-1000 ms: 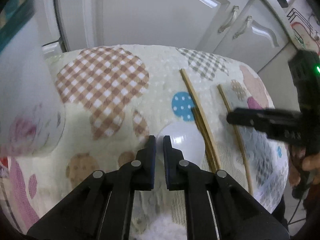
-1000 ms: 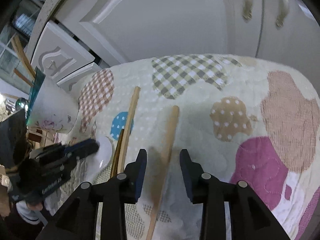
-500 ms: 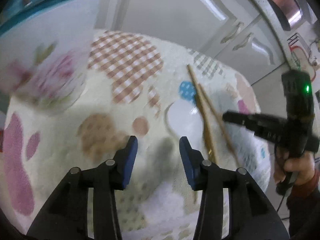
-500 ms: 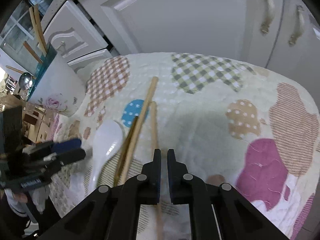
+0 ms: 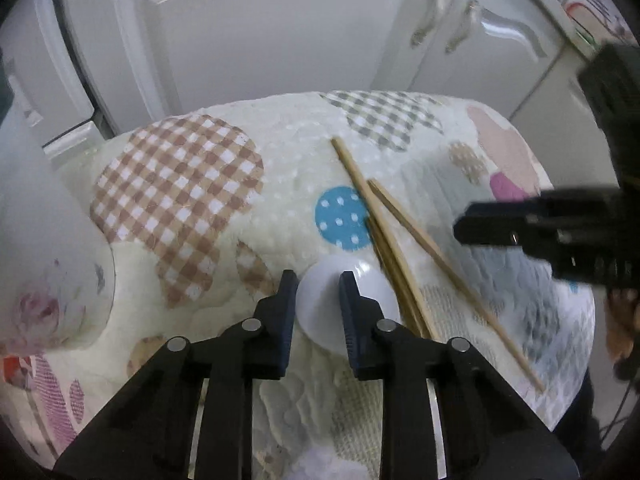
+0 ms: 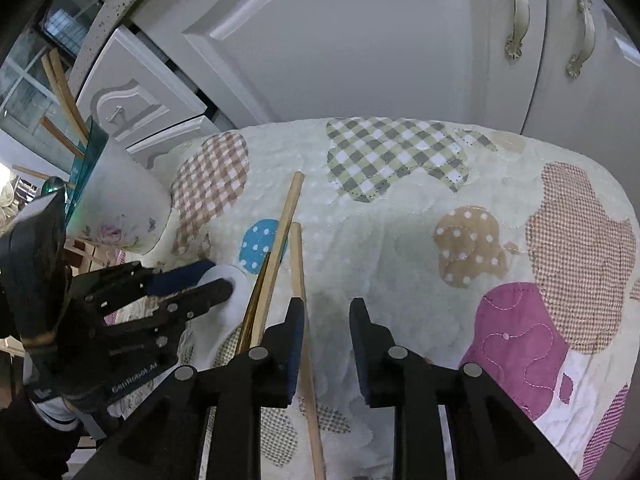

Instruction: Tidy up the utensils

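Left hand-held gripper [image 5: 318, 286] is held partly open astride the white spoon [image 5: 340, 312] lying on the surface [image 5: 280, 152]; nothing is gripped. Right hand-held gripper [image 6: 326, 312] is open, empty. Adjacent chopsticks [image 5: 384, 236] could be knocked if the spoon is dragged.

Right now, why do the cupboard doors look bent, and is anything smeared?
Left wrist view: the fisheye lens bows the cupboard doors, and the right hand-held gripper is motion-blurred. Right wrist view: same bowing, but sharp; the chopsticks are crisp, with soft shadows on the quilt.
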